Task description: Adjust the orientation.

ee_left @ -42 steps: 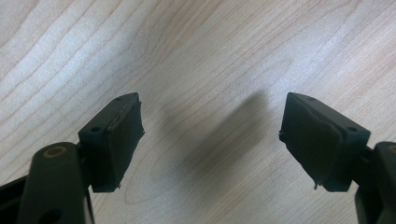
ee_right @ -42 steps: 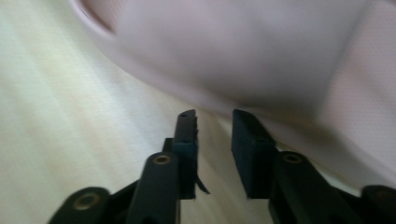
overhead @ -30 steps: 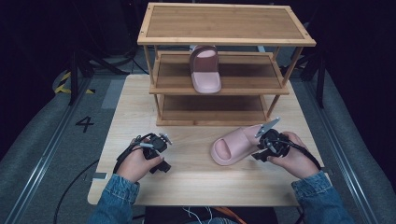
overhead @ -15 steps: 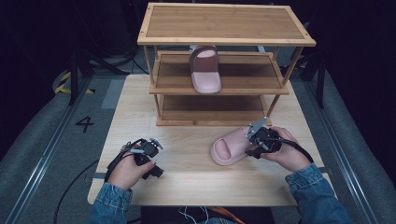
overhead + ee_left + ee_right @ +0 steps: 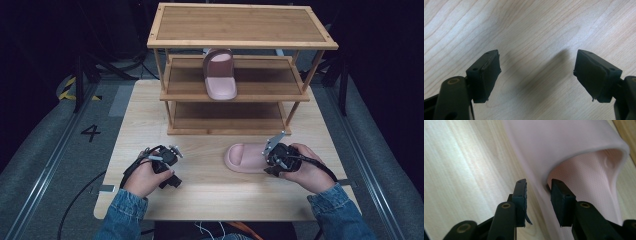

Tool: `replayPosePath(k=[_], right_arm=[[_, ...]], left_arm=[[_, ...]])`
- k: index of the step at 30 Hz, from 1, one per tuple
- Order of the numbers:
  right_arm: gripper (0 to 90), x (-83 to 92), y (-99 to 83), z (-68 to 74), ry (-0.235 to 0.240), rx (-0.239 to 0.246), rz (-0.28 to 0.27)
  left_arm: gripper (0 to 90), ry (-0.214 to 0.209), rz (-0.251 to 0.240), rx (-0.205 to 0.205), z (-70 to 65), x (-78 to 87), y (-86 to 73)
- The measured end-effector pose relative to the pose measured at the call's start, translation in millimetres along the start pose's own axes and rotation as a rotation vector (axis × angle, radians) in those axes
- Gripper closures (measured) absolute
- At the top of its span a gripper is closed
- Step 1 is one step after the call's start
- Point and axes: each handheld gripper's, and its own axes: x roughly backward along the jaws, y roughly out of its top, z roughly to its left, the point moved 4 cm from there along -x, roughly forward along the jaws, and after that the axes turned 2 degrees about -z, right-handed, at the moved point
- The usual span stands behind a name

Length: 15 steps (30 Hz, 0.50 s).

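1. Lying on the bench [image 5: 150,120] at lower right of the high view, the pink slipper [image 5: 245,158] rests flat below the rack [image 5: 240,25].
2. Right tool [image 5: 538,192] has just been closing; its jaws straddle the slipper's strap edge, one inside, one outside.
3. Left tool [image 5: 536,72] stands spread over bare wood at lower left.
4. A second slipper [image 5: 220,80] sits on the rack's middle shelf.

Two pale pink slippers [image 5: 247,159] [image 5: 219,75], a light wood-grain table [image 5: 150,115], a honey-brown rack [image 5: 240,25], seemingly black tools [image 5: 272,162].
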Motion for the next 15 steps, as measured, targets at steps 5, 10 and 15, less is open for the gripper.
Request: replayPosePath(k=[5, 10, 15], right_arm=[[65.8, 0.7, 3.5, 11.3, 0.047, -0.022, -0.013], [64.8, -1.1, 11.0, 22.9, 0.041, -0.012, -0.012], [68.7, -7.9, 11.2, 23.8, 0.000, -0.031, 0.002]], left_arm=[[21.4, -0.008, 0.002, -0.010, -1.3, -1.0, 4.4], [21.4, -0.009, 0.002, -0.019, -2.3, -2.6, 7.1], [21.4, -0.012, 0.006, -0.029, -3.6, -3.7, 10.4]])
